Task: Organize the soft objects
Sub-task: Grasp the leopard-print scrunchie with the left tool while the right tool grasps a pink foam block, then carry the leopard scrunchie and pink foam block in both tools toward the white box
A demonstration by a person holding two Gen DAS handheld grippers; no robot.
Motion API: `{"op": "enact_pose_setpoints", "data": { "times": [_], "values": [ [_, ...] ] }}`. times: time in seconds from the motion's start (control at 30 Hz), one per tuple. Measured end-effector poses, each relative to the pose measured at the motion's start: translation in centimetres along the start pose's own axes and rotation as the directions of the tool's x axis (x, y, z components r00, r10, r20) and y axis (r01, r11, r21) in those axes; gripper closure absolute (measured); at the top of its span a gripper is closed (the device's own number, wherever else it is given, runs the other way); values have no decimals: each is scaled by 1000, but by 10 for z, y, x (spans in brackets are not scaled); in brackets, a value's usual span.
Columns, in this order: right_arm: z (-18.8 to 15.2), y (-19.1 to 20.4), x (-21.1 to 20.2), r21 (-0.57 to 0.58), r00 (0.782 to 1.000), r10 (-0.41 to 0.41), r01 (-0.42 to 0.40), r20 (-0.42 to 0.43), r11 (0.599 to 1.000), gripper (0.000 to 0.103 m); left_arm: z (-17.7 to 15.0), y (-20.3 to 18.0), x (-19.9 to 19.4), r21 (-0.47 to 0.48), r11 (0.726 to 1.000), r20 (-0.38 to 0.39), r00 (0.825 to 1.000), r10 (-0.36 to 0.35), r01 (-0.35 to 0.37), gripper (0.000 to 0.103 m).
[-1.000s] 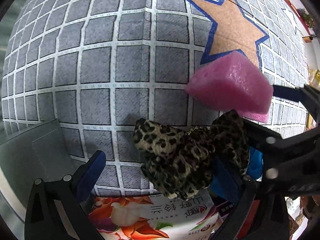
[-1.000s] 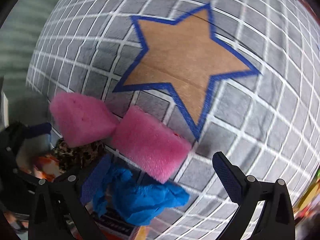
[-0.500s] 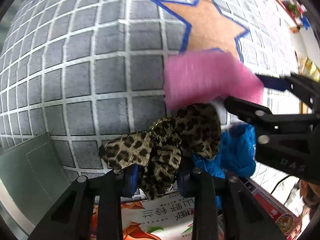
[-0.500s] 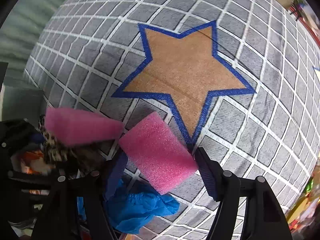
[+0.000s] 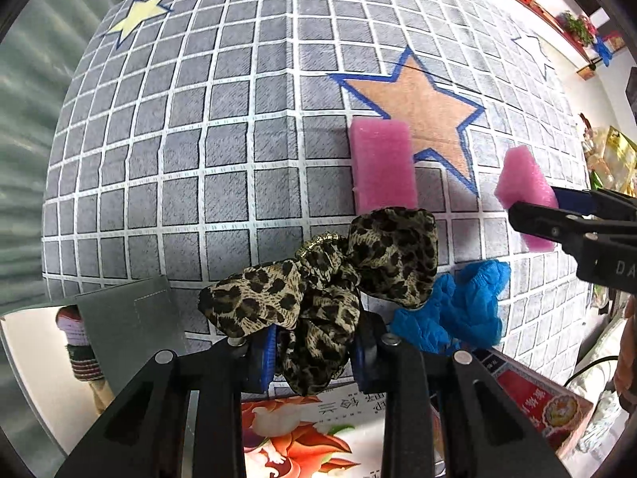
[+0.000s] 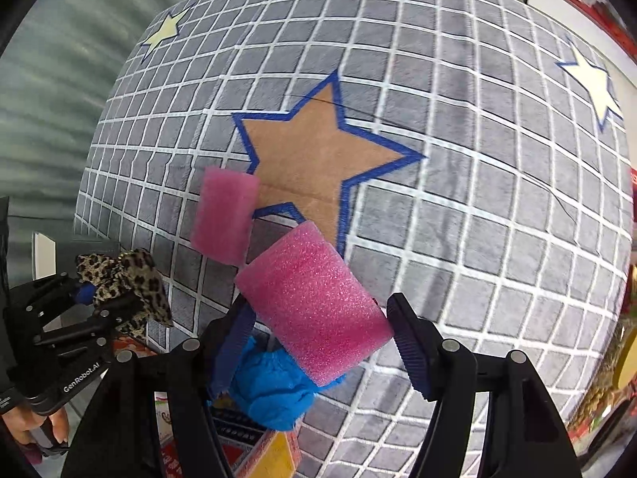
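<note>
Now clamped, where a second back both stood wide: left gripper (image 5: 314, 354) jaws nearly shut on the leopard-print scrunchie (image 5: 318, 290), right gripper (image 6: 318, 342) jaws half-closed on a pink foam block (image 6: 314, 302), both lifted off the checked mat (image 6: 477, 239), ready for sorting.

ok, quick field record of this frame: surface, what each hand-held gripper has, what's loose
surface: grey grid cloth with an orange star
left hand-held gripper: shut on leopard-print scrunchie, lifted off the cloth
right hand-held gripper: shut on pink foam block, lifted, pads pressing its ends
loose on cloth: second pink foam block at the star's edge; blue crumpled item
near edge: printed boxes
</note>
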State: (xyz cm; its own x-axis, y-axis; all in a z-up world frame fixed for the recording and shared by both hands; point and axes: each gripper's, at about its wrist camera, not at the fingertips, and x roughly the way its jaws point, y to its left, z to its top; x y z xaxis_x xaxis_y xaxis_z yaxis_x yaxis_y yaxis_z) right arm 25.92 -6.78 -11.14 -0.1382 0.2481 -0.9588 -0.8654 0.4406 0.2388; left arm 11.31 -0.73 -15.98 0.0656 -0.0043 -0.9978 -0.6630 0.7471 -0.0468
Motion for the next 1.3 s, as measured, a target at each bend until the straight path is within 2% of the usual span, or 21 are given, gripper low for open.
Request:
{"op": "enact_pose_setpoints", "data": {
  "times": [0.17, 0.33, 0.53, 0.93, 1.3],
  "values": [
    [-24, -32, -17, 53, 1000, -9, 9, 7, 999, 33, -8, -11, -21, 40, 999, 23, 1000, 0, -1, 71],
    [-48, -38, -18, 124, 1000, -17, 15, 14, 992, 33, -12, -9, -71, 80, 997, 47, 999, 3, -6, 71],
    [-85, -48, -33, 190, 999, -34, 28, 27, 981, 33, -25, 5, -88, 122, 993, 76, 997, -11, 2, 71],
    [-155, -34, -53, 277, 999, -44, 33, 31, 960, 33, -78, 19, -102, 174, 984, 84, 995, -54, 39, 71],
    [-185, -9, -72, 326, 997, -62, 41, 54, 945, 33, -115, 28, -125, 204, 976, 109, 989, -101, 77, 71]
  ]
}}
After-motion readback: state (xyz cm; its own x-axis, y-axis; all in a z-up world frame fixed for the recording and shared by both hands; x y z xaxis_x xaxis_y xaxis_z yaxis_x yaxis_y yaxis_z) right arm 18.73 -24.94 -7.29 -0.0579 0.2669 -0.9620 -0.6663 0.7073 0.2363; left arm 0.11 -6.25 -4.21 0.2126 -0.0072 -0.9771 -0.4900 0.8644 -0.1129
